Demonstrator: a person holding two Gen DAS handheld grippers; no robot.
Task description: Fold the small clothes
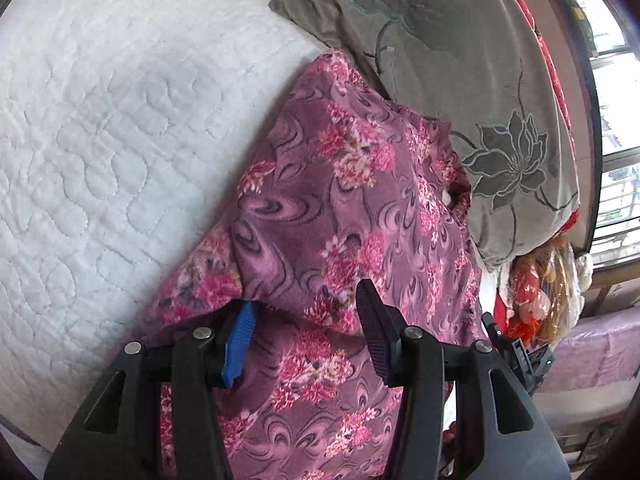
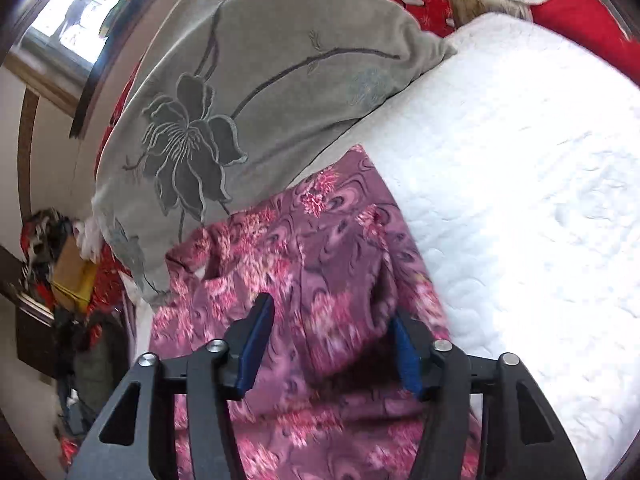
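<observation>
A purple garment with pink flowers (image 1: 340, 208) lies on a white quilted bed (image 1: 120, 120), its far end against a grey pillow. My left gripper (image 1: 306, 300) hovers over the garment's near part with jaws apart. A folded edge drapes over the tip of the blue-padded left finger (image 1: 240, 340), and no pad presses the cloth. In the right wrist view the same garment (image 2: 304, 248) fills the lower middle. My right gripper (image 2: 330, 310) stands open over it. A raised fold of cloth sits between its fingers and hides part of the right finger (image 2: 406, 356).
A grey pillow with a dark flower (image 2: 224, 120) lies along the garment's far side. Red bedding (image 2: 580, 12) lies beyond the white quilt (image 2: 520, 160). Bags and clutter (image 1: 544, 288) sit beside the bed under a window (image 1: 616, 120).
</observation>
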